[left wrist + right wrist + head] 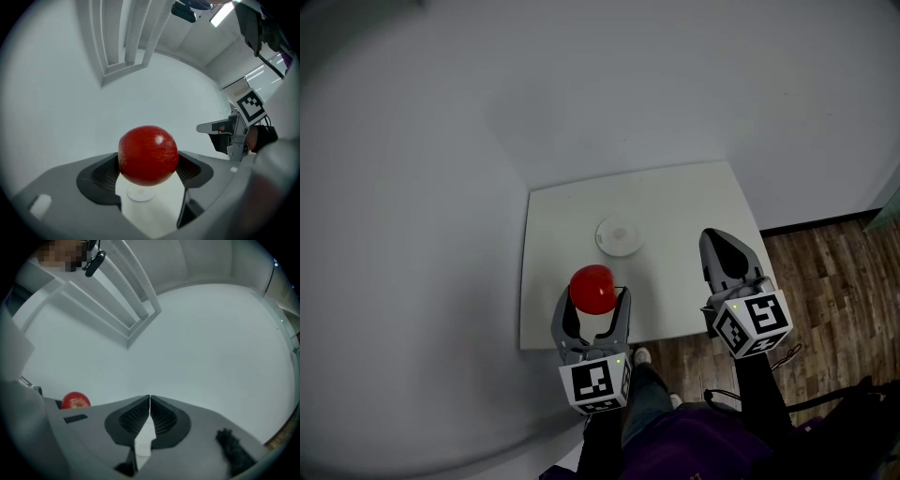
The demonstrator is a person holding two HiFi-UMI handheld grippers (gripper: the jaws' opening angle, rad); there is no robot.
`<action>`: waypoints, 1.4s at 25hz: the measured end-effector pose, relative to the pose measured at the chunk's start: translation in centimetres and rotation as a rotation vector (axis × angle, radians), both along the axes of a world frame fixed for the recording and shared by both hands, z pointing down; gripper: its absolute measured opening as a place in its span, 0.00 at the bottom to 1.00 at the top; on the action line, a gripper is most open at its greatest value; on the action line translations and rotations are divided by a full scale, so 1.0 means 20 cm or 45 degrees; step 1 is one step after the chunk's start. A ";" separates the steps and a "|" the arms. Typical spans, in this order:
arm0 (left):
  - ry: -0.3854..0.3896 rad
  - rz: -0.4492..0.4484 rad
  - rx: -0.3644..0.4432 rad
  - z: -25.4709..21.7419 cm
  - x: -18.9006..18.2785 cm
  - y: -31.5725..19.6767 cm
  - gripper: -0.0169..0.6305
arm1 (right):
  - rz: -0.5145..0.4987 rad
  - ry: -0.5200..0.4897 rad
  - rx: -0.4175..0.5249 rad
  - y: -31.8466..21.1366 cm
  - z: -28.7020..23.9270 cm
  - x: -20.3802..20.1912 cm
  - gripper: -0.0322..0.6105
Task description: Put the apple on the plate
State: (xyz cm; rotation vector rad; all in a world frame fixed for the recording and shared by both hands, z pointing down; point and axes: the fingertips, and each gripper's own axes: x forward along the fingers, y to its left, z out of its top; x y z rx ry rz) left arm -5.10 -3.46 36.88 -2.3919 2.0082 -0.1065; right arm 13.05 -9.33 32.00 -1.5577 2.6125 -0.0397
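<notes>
A red apple [593,289] is held off the white table [675,202], clamped between the jaws of my left gripper [596,298]. In the left gripper view the apple [148,155] fills the gap between the ribbed pads, and the small white plate [139,192] shows below it on the table. The plate [619,235] lies near the table's middle, a little beyond and to the right of the apple. My right gripper [719,247] hovers at the table's right front, its jaws pressed together with nothing in them. The right gripper view catches the apple [75,400] at its far left.
White walls meet in a corner behind the table. Wood flooring [834,291] lies to the right and in front of it. The person's legs and shoes [641,357] stand at the table's near edge. A dark bag [844,422] sits low on the right.
</notes>
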 end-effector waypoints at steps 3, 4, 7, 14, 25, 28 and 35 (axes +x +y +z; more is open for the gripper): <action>0.004 0.022 -0.026 0.04 -0.03 -0.15 0.61 | 0.008 0.007 -0.013 -0.15 0.02 -0.05 0.07; 0.003 0.034 -0.039 0.06 -0.04 -0.22 0.61 | 0.013 0.009 -0.021 -0.21 0.03 -0.07 0.07; -0.001 0.070 -0.089 0.13 -0.06 -0.47 0.61 | 0.027 0.018 -0.054 -0.45 0.07 -0.11 0.07; -0.015 0.126 -0.159 0.21 -0.07 -0.63 0.61 | 0.034 0.037 -0.073 -0.60 0.07 -0.18 0.07; -0.015 0.250 -0.337 0.55 -0.16 -1.02 0.61 | 0.084 0.103 -0.138 -0.98 0.21 -0.33 0.07; -0.031 0.259 -0.394 0.64 -0.15 -1.07 0.61 | 0.093 0.119 -0.154 -1.02 0.22 -0.32 0.07; -0.016 0.278 -0.512 0.83 -0.10 -1.15 0.61 | 0.092 0.152 -0.162 -1.08 0.21 -0.27 0.07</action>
